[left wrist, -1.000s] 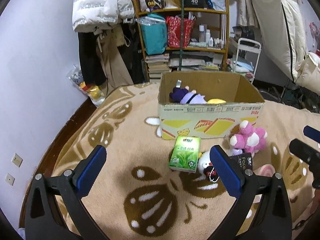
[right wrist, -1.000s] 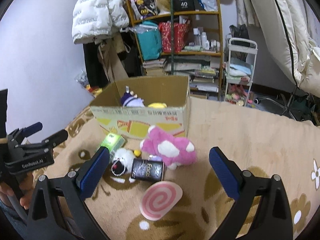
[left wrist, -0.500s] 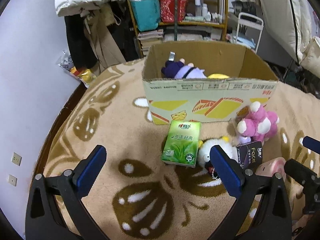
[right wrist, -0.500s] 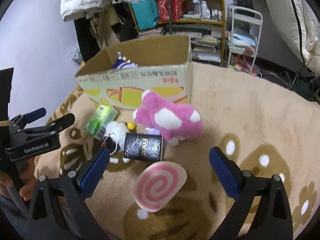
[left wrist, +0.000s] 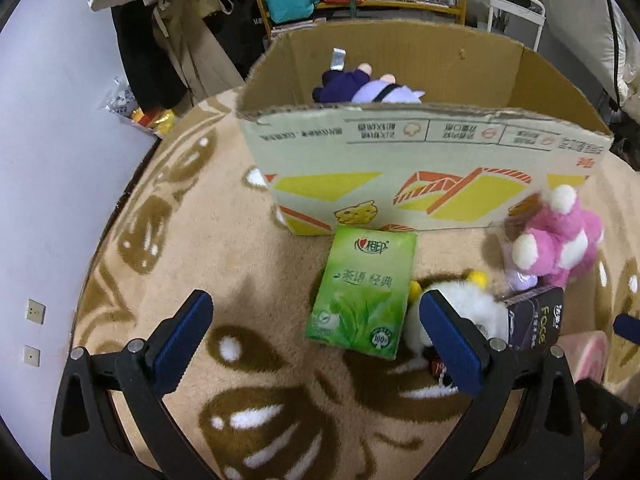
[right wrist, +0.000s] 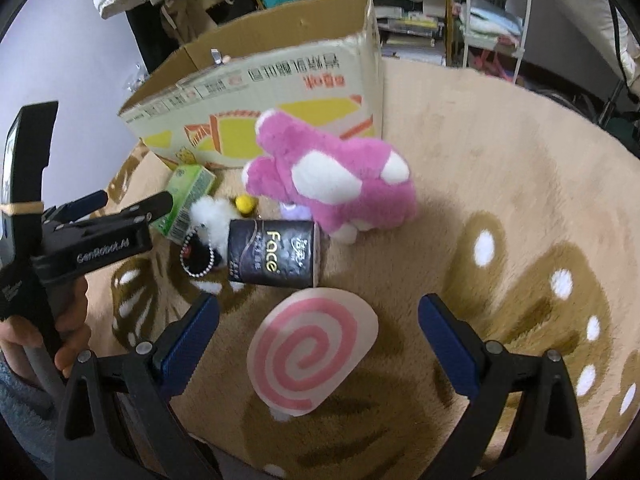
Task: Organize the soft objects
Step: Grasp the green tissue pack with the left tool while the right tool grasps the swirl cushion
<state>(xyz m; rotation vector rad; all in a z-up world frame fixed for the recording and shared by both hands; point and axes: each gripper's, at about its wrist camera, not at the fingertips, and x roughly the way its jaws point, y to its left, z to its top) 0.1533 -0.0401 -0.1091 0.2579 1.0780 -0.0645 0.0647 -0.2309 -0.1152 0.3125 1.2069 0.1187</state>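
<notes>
The right gripper hangs wide open and empty over the pink swirl cushion lying flat on the tan rug. The left gripper is equally spread, holding nothing, its fingers flanking the green tissue pack in front of the cardboard box. The cushion looks light and squashy; pinching across its edge should hold. The tissue pack will likely dent, so grip its narrow sides
</notes>
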